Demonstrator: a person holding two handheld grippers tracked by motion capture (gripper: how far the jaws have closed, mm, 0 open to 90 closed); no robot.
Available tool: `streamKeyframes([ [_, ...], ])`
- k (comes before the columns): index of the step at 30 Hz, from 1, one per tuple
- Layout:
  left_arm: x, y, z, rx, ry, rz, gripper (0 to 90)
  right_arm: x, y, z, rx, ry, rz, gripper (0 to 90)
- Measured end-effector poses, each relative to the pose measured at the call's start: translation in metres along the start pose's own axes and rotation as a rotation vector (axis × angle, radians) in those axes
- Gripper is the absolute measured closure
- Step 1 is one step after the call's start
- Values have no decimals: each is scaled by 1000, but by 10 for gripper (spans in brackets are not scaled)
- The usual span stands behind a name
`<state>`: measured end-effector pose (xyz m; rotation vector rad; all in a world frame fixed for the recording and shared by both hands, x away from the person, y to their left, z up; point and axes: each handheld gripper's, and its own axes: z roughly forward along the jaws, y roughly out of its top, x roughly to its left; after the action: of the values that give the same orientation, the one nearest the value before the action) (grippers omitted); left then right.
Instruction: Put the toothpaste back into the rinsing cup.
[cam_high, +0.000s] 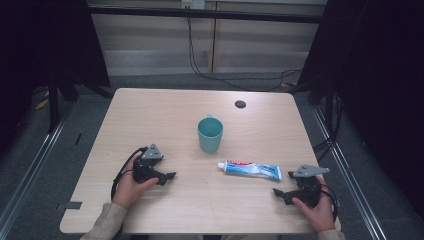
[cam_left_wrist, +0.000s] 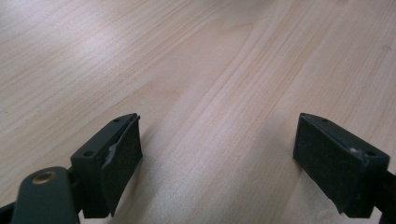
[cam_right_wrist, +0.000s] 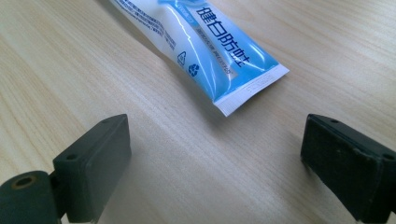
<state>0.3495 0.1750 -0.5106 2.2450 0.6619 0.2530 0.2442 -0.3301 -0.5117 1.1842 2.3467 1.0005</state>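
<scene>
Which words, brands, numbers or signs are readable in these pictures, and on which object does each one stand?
"健白防蛀": dark blue characters on the blue and white toothpaste tube, right gripper view.
Recycling triangle and round mark: same tube, contents unreadable.
Small print on its white side: too small.
Red band on the tube, high view: blurred.
Teal plastic cup: no text.

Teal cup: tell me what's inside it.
From the high view, the teal cup stands upright, showing just its teal inner wall; nothing pokes out. Its bottom is hidden by the rim.
</scene>
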Motion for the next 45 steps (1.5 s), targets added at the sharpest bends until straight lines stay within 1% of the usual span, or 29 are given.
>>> streamKeyframes([
  [8,0,0,0,2,-2,1,148,-1,0,0,-1,7,6,85],
  [10,0,0,0,1,-2,0,148,-2,2,1,-5,1,4,122],
  [12,0,0,0,2,-2,1,148,-3,6,1,16,13,-1,138],
  [13,0,0,0,2,-1,1,148,-4,9,2,21,33,2,140],
  [14,0,0,0,2,-1,1,148,-4,12,3,34,35,-10,141],
  [15,0,0,0,3,-1,1,148,-3,17,5,65,32,-35,140],
  [16,0,0,0,3,-1,1,148,-3,17,5,65,32,-35,140],
  [18,0,0,0,1,-1,1,147,0,28,7,91,27,-95,141],
  [19,0,0,0,1,-1,1,148,2,37,10,98,43,-127,141],
  [20,0,0,0,2,-1,1,148,2,42,11,105,44,-147,141],
  [21,0,0,0,2,-1,1,148,2,47,13,116,43,-164,141],
  [23,0,0,0,1,-1,1,148,3,54,18,136,73,-182,143],
  [25,0,0,0,2,-1,1,148,4,60,24,167,79,-218,144],
  [27,0,0,0,3,-2,1,148,5,66,29,188,89,-228,144],
  [29,0,0,0,1,-1,1,148,5,70,33,187,102,-237,144],
  [31,0,0,0,2,-2,1,148,4,76,37,205,107,-254,145],
  [33,0,0,0,3,-1,1,148,4,81,40,216,119,-258,148],
  [34,0,0,0,2,-1,1,148,4,83,41,230,118,-261,148],
  [36,0,0,0,3,2,-2,148,5,89,45,236,129,-284,155],
  [38,0,0,0,2,2,1,148,7,93,47,260,141,-294,180],
  [40,0,0,0,3,2,2,148,9,97,51,274,147,-320,185],
  [42,0,0,0,4,4,1,148,11,100,54,299,161,-328,192],
  [44,0,0,0,4,5,1,148,13,101,58,338,156,-332,192],
  [45,0,0,0,4,3,2,148,12,102,59,346,159,-332,194],
])
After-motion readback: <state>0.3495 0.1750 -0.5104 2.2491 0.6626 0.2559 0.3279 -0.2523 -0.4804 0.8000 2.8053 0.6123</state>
